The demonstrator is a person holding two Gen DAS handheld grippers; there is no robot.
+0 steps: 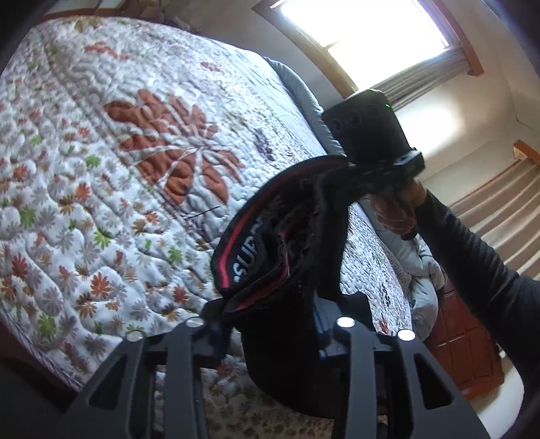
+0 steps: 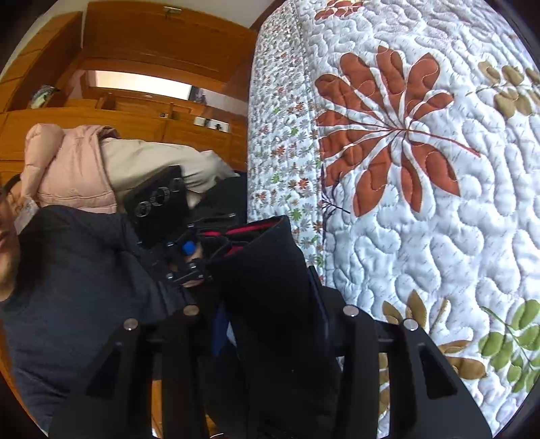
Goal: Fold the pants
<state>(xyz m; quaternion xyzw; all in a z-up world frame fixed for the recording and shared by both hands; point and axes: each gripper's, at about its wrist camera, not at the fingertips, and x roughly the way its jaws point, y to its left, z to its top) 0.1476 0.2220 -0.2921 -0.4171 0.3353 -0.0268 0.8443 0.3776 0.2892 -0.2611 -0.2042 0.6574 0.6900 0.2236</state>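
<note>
Black pants with a red-striped, white-lettered waistband hang in the air between my two grippers, above a bed. My left gripper is shut on one end of the waistband. The right gripper, held in a hand, grips the other end at upper right in the left wrist view. In the right wrist view, my right gripper is shut on the black fabric, and the left gripper holds the red-edged waistband beyond it. The pant legs are hidden below.
A bed with a white floral quilt lies under and beside the pants and also fills the right of the right wrist view. A window with curtains is behind. Wooden cabinets and a pink jacket are at the left.
</note>
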